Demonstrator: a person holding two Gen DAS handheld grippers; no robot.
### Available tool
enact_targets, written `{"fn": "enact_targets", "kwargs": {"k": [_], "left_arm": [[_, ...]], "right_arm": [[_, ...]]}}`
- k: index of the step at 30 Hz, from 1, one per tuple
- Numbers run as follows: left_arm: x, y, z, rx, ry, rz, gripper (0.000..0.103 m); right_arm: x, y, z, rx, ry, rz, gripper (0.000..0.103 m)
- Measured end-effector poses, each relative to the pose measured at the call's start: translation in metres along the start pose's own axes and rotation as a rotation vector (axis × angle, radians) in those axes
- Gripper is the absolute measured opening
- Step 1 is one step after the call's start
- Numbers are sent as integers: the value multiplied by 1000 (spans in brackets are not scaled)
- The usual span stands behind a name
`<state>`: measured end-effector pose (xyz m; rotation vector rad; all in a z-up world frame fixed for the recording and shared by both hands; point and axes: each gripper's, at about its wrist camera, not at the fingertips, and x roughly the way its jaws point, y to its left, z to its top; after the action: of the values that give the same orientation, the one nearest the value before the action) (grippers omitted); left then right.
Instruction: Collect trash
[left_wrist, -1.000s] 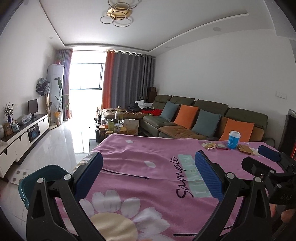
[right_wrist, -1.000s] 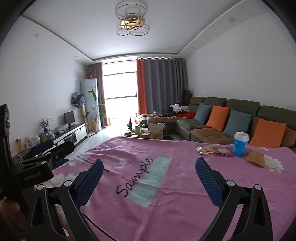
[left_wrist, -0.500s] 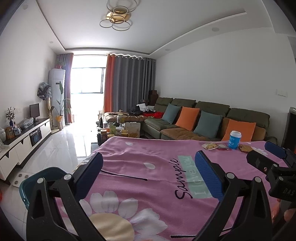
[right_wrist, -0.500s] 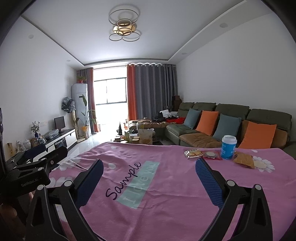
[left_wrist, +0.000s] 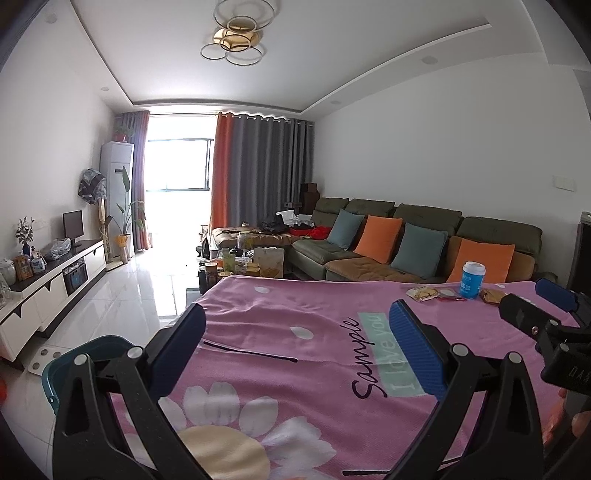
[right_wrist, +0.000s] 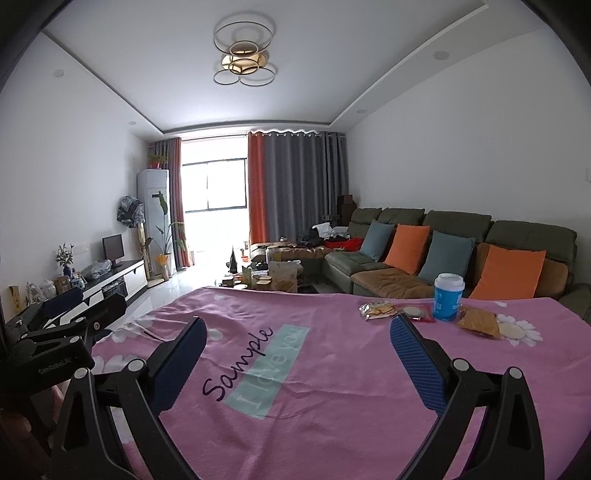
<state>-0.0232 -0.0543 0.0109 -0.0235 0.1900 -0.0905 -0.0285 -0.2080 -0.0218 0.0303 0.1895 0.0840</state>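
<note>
Much of the near scene is getting cut off or lost to size.

The teal bin (left_wrist: 79, 354) is showing only part of its rim past the tablecloth's (left_wrist: 295, 332) left edge, its inside hidden. The right gripper (left_wrist: 546, 306) is running out of the left wrist view's right side, so its spread is not readable there. Print on the blue cup (right_wrist: 447, 297) and the 3 wrappers (right_wrist: 406, 312) near the far right corner is staying too small to read.
</note>
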Motion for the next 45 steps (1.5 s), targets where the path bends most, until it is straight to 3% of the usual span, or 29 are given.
{"fn": "enact_targets", "kwargs": {"k": [45], "left_arm": [[2, 0, 1, 6, -6, 10, 97]], "right_arm": [[2, -5, 2, 9, 1, -4, 96]]}}
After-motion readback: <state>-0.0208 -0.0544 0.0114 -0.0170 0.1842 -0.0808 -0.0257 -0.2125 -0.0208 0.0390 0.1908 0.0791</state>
